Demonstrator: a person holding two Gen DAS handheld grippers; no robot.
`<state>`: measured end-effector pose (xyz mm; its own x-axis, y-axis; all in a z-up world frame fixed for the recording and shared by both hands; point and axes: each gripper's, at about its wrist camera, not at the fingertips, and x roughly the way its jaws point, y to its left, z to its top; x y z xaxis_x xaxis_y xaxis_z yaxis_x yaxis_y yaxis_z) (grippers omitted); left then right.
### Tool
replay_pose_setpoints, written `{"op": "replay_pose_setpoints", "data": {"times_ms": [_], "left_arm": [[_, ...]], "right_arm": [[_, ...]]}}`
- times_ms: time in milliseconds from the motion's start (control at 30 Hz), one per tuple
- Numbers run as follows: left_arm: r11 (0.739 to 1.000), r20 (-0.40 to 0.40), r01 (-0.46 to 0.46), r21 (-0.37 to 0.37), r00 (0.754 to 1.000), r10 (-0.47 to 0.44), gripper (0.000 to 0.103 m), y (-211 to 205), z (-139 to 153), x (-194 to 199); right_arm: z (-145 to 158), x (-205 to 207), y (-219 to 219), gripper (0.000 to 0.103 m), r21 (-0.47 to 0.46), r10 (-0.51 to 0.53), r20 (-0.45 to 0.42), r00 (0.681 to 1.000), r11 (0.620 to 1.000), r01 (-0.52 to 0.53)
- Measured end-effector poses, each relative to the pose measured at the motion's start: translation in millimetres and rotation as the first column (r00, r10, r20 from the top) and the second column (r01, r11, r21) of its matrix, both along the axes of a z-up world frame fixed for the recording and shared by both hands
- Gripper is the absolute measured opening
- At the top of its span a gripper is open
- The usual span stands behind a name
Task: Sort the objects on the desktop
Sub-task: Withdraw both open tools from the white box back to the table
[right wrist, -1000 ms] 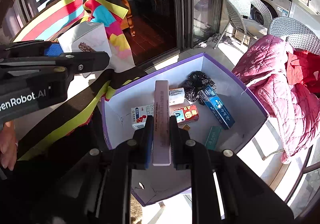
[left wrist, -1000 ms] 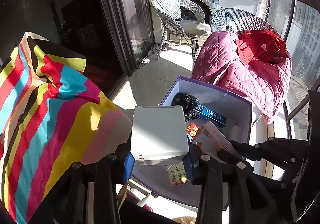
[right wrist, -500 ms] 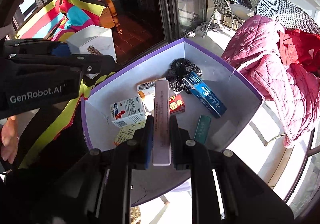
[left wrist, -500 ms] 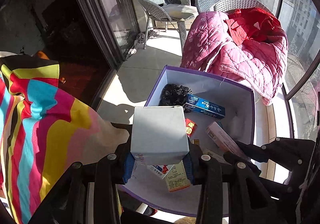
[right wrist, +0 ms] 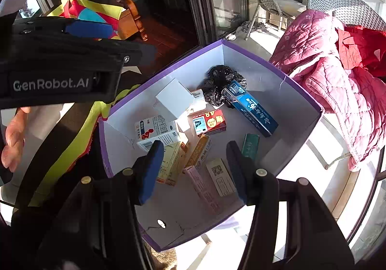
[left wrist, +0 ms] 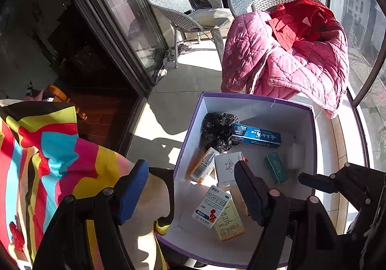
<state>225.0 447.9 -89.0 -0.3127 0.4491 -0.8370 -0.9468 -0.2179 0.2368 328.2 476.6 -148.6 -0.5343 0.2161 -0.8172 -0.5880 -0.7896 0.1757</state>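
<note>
Both claws opening, nothing between them: left gripper, right gripper. Below the right, the pink carton looks light, crushable; pinch its long flat sides.

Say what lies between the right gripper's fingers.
Right wrist view: right gripper, jaws opening, grips nothing; below the gap a pink box and a QR-coded box lie in the purple box.

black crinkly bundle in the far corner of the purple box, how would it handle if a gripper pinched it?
The black bundle looks like crumpled, glittery film or fabric, so probably floppy and compressible, not rigid. Likely very light for its bulk. It leans against the blue carton, so pulling it out may nudge that carton.
</note>
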Motion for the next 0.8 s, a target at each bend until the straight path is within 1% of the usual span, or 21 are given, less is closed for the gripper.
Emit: {"op": "replay_pose_setpoints", "data": {"times_ms": [200,333,433,500,567,600,667,700,733,800], "left_arm": [[0.998,0.004,-0.043,0.041,0.999,0.043,0.074,-19,13,-13],[0.99,0.043,-0.101,0.102,0.994,0.097,0.075,-55,33,-29],[0.969,0.074,-0.197,0.151,0.979,0.188,0.083,-101,49,-52],[0.941,0.092,-0.289,0.175,0.957,0.276,0.083,-140,58,-75],[0.899,0.108,-0.391,0.195,0.92,0.377,0.084,-183,63,-100],[0.871,0.104,-0.448,0.2,0.894,0.436,0.084,-206,65,-112],[0.806,0.092,-0.554,0.207,0.831,0.548,0.084,-252,64,-139],[0.766,0.09,-0.607,0.211,0.793,0.603,0.084,-277,63,-152],[0.721,0.095,-0.66,0.211,0.748,0.657,0.084,-302,60,-166],[0.622,0.106,-0.755,0.207,0.65,0.753,0.084,-351,53,-193]], "right_arm": [[4,-4,1,0.057,-0.005,0.001,-0.007,1.0,1.0,-0.001],[20,-11,-3,0.058,0.026,0.013,-0.044,0.999,1.0,-0.012],[39,-26,-9,0.061,0.057,0.06,-0.094,0.994,0.997,-0.055],[55,-43,-21,0.065,0.099,0.118,-0.113,0.987,0.989,-0.107],[70,-64,-38,0.067,0.134,0.198,-0.131,0.971,0.974,-0.181],[77,-76,-51,0.068,0.154,0.251,-0.137,0.958,0.961,-0.229],[90,-101,-79,0.072,0.199,0.354,-0.141,0.925,0.925,-0.323],[95,-114,-93,0.075,0.216,0.402,-0.14,0.905,0.904,-0.368],[100,-127,-108,0.077,0.226,0.449,-0.142,0.882,0.882,-0.413],[107,-154,-137,0.079,0.231,0.53,-0.152,0.834,0.84,-0.491]]}}
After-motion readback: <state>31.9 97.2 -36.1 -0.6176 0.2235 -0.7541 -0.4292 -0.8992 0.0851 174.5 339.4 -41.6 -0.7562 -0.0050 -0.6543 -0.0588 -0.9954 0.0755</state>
